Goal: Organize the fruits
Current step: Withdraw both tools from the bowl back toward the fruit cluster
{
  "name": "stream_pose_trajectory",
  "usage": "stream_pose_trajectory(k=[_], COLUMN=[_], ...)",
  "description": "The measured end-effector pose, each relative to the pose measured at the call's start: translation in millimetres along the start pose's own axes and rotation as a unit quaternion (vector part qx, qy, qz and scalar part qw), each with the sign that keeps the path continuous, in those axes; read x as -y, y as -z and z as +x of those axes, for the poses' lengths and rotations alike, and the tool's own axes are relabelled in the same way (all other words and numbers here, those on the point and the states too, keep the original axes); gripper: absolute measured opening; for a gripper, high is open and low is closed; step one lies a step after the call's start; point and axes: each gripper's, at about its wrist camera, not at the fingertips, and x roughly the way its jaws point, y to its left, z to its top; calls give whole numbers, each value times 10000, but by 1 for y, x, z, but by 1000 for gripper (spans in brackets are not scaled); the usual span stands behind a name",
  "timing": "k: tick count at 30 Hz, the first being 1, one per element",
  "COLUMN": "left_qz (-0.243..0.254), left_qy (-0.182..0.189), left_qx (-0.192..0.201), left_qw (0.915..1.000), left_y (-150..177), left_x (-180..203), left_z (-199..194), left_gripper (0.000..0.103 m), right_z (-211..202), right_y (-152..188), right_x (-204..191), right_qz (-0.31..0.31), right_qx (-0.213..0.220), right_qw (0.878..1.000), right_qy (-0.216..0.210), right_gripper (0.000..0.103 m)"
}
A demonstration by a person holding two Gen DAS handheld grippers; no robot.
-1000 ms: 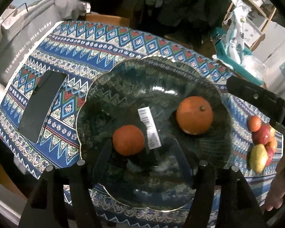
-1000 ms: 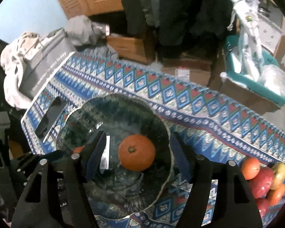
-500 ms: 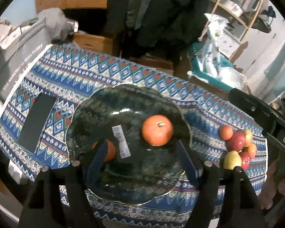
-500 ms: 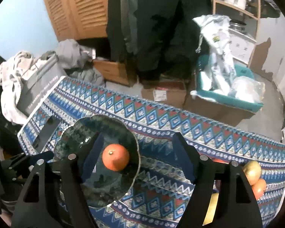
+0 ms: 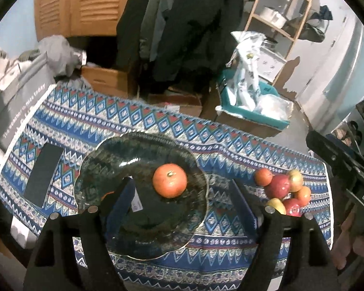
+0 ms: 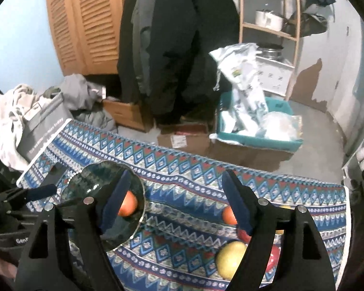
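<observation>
A dark glass plate (image 5: 133, 150) lies on the patterned cloth and bears an orange (image 5: 169, 180). A second orange (image 5: 107, 194) peeks out behind my left finger. My left gripper (image 5: 182, 201) hovers above the plate, its jaws opening with nothing gripped. To the right lies a pile of fruit (image 5: 282, 190): apples, oranges and a yellow one. In the right wrist view the plate (image 6: 94, 174) and its orange (image 6: 129, 205) sit at lower left. My right gripper (image 6: 176, 203) hangs over bare cloth between plate and fruit pile (image 6: 230, 258), jaws opening, nothing between them.
A flat black slab (image 5: 43, 177) lies on the cloth left of the plate. A grey box (image 5: 19, 101) and heaped clothes stand past the table's left end. Behind the table are cardboard boxes, a teal bin (image 5: 254, 114) with bags, hanging coats and a shelf.
Both grippers have risen and drawn back from the plate, which now looks smaller. Their jaws stand wider. The right gripper has shifted right, toward the fruit pile.
</observation>
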Motion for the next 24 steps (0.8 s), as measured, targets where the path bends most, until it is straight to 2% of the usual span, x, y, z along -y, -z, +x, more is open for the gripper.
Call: stream_pose_trajectory(k=[3,17,24], left_qz=[105,700,955], left_qy=[32,190,346], left_qx=[143,431,400], left_qw=[9998,9964,9940], left_y=[-2,0,6], left_x=[12,69,97], left_z=[-9,-29,-28], left_gripper=[87,88,91], right_z=[-14,-65,-91], right_y=[2,20,32], right_x=[11,62,92], right_qz=[75,352,555], right_qx=[129,487,630], right_qw=[9999,9960,9915], right_qy=[87,667,990], right_gripper=[81,83,84])
